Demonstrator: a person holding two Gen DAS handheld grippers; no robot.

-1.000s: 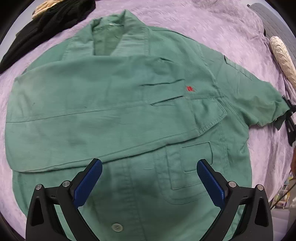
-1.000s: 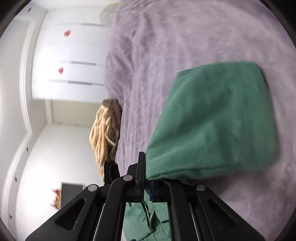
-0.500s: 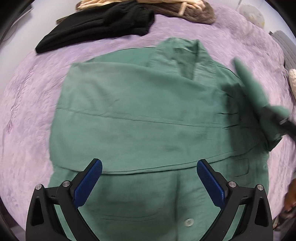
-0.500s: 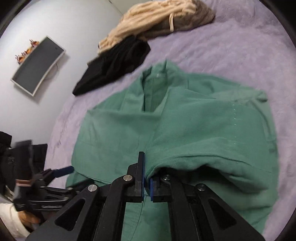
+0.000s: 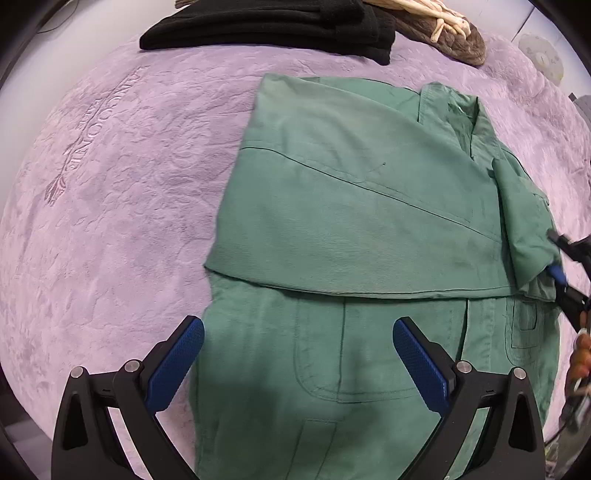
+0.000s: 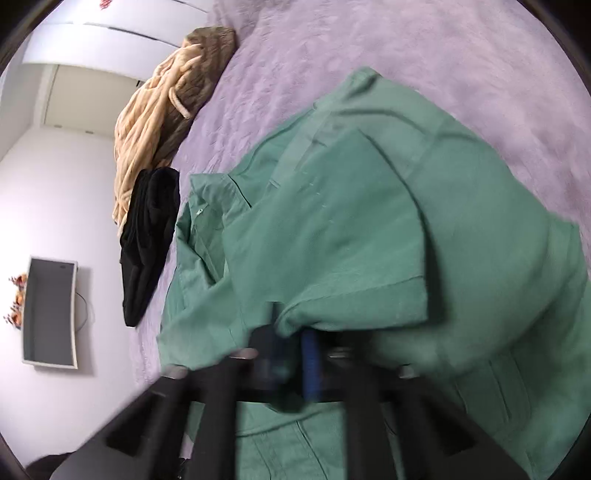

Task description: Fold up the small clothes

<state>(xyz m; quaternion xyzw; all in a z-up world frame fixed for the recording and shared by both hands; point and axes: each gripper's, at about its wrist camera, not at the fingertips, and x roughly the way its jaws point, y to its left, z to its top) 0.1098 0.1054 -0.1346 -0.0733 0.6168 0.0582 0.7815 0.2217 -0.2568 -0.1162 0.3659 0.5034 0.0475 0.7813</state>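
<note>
A green short-sleeved shirt (image 5: 351, 221) lies front-up on the purple blanket (image 5: 110, 184), with one side folded across its chest. My left gripper (image 5: 298, 325) hangs open above the shirt's lower part near its left hem, with nothing between its blue pads (image 5: 177, 365). At the shirt's right side my right gripper (image 5: 557, 273) is shut on the edge of the other sleeve (image 5: 524, 229). The right wrist view is blurred and shows that gripper (image 6: 291, 332) pinching the sleeve's hem (image 6: 354, 306), the cloth bulging over the shirt (image 6: 480, 258).
A black garment (image 5: 266, 22) and a beige and brown knit garment (image 5: 443, 26) lie at the blanket's far edge. A hand (image 5: 581, 354) shows at the right rim. A dark screen (image 6: 50, 314) hangs on the white wall.
My left gripper slid towards the shirt's left edge, still open. My right gripper, still shut on the sleeve, swung it in from the side and brought it over the shirt's body.
</note>
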